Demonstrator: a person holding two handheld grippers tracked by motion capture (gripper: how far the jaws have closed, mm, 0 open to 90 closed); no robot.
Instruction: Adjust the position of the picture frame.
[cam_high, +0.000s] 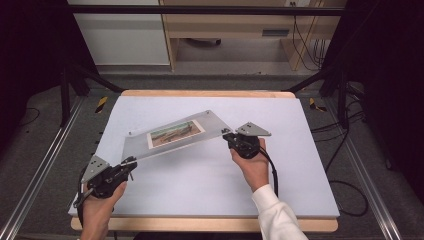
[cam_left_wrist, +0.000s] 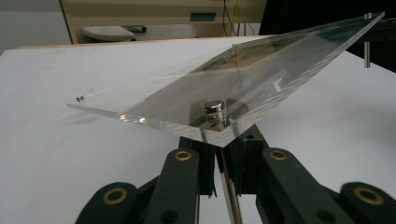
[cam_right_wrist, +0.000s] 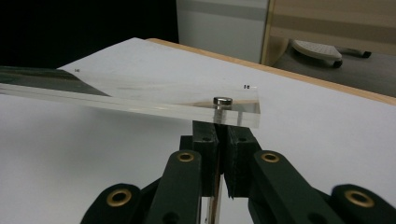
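A clear acrylic picture frame (cam_high: 212, 125) with a landscape photo (cam_high: 176, 133) in its middle hangs tilted above the white table (cam_high: 200, 185). My left gripper (cam_high: 129, 161) is shut on the metal post under the frame's near-left corner. In the left gripper view, the jaws (cam_left_wrist: 222, 135) clamp that post beneath its round silver cap (cam_left_wrist: 214, 106). My right gripper (cam_high: 227, 134) is shut on the post under the right corner. In the right gripper view, the jaws (cam_right_wrist: 219, 128) close just below the cap (cam_right_wrist: 222, 100). The right corner sits higher than the left one.
The white table has a wooden rim (cam_high: 205, 93) at its far edge. Behind it stand a white cabinet (cam_high: 120, 35) and wooden shelving (cam_high: 225, 30). Black struts (cam_high: 85, 75) flank the table, and cables (cam_high: 345, 150) trail on the floor to the right.
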